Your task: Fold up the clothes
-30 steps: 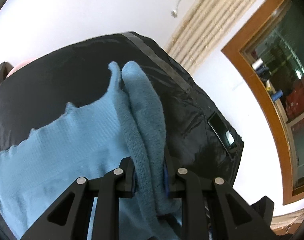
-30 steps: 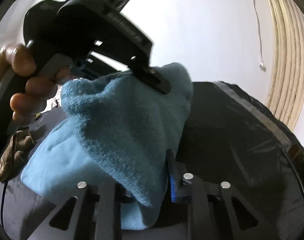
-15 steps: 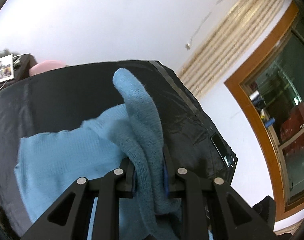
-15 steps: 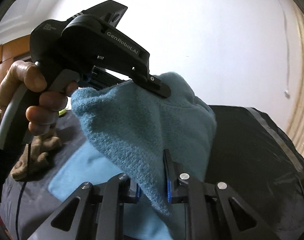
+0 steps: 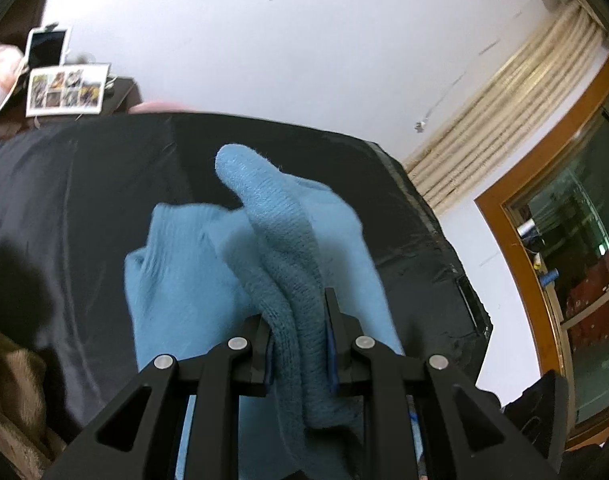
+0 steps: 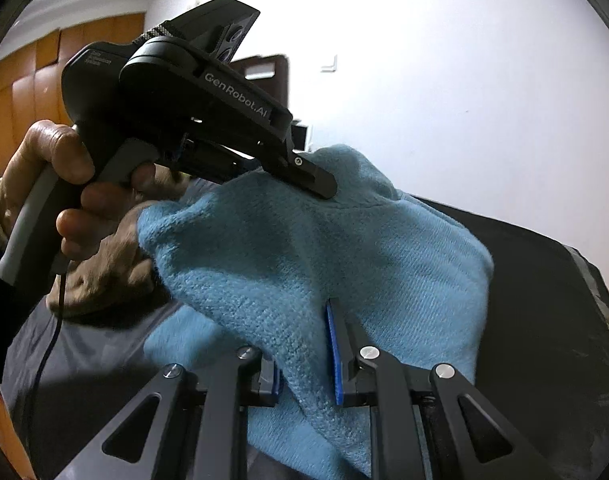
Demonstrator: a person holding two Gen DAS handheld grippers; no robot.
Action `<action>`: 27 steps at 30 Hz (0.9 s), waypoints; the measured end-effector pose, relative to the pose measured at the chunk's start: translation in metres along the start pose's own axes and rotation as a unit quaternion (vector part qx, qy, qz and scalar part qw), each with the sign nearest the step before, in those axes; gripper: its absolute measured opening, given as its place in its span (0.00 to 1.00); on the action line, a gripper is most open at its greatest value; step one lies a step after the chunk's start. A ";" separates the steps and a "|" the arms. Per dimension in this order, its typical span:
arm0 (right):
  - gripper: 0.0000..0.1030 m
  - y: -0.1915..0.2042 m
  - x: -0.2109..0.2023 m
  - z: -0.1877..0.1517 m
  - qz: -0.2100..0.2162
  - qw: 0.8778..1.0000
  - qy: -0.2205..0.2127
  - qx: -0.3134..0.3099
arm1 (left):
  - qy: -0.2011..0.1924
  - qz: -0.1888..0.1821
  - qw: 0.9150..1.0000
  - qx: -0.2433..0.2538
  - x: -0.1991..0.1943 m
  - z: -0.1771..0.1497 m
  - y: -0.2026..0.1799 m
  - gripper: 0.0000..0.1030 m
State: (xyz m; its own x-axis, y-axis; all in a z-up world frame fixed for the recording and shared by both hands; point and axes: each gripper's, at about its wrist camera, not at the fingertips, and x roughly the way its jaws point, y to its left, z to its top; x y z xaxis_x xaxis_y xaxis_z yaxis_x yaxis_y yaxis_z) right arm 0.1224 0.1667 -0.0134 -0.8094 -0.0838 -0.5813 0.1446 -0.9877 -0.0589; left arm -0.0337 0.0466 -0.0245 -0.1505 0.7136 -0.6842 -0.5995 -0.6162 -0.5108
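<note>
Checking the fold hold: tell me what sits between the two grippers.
In the right wrist view, only the lifted blue sweater spans from the left gripper to the right gripper; both are shut on it.

Both wrist views look closely down along their tools onto the same blue garment and black-covered table.

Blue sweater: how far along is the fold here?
Mid-fold. Done: part of the blue sweater already lies on the black sheet. In hand: the left tool and the right tool are each shut on a raised edge. Left: lay that edge down, release and finish folding.
</note>
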 end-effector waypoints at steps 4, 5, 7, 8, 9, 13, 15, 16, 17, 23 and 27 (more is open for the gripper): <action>0.18 0.011 0.010 -0.003 0.000 1.000 0.015 -0.022 | -0.011 -0.022 1.000 -0.018 0.001 -0.014 0.026 0.21; 0.18 0.014 0.012 -0.004 -0.002 0.999 0.019 -0.030 | -0.015 -0.030 0.999 -0.025 0.001 -0.017 0.033 0.21; 0.18 0.019 0.016 -0.007 -0.005 0.999 0.028 -0.042 | -0.016 -0.042 0.998 -0.039 0.006 -0.024 0.047 0.21; 0.18 0.021 0.019 -0.009 -0.005 0.998 0.035 -0.047 | -0.016 -0.046 0.998 -0.047 0.009 -0.028 0.053 0.21; 0.18 0.023 0.022 -0.010 -0.005 0.998 0.042 -0.052 | -0.014 -0.050 0.997 -0.053 0.010 -0.030 0.060 0.21; 0.19 0.022 0.040 -0.013 -0.003 0.996 0.066 -0.065 | -0.005 -0.057 0.995 -0.076 0.023 -0.041 0.079 0.21; 0.19 0.025 0.041 -0.015 -0.002 0.995 0.070 -0.068 | -0.004 -0.062 0.995 -0.084 0.027 -0.046 0.085 0.21; 0.19 0.024 0.042 -0.016 -0.004 0.995 0.071 -0.070 | -0.004 -0.064 0.994 -0.086 0.028 -0.047 0.087 0.21; 0.19 0.024 0.043 -0.017 -0.004 0.995 0.071 -0.071 | -0.003 -0.066 0.994 -0.087 0.029 -0.048 0.088 0.21; 0.26 0.038 0.019 -0.023 0.012 0.996 0.063 -0.066 | 0.001 -0.073 0.992 -0.101 0.038 -0.054 0.096 0.26; 0.59 0.044 0.005 -0.017 0.016 0.996 0.052 -0.067 | 0.000 -0.075 0.992 -0.102 0.039 -0.056 0.097 0.29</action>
State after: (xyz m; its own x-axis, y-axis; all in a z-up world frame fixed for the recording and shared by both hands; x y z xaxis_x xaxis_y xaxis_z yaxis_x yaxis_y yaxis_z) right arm 0.1343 0.1246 -0.0330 -0.7410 -0.0935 -0.6649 0.2489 -0.9580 -0.1427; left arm -0.0540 -0.0041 -0.1296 -0.0718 0.8030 -0.5917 -0.4430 -0.5572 -0.7024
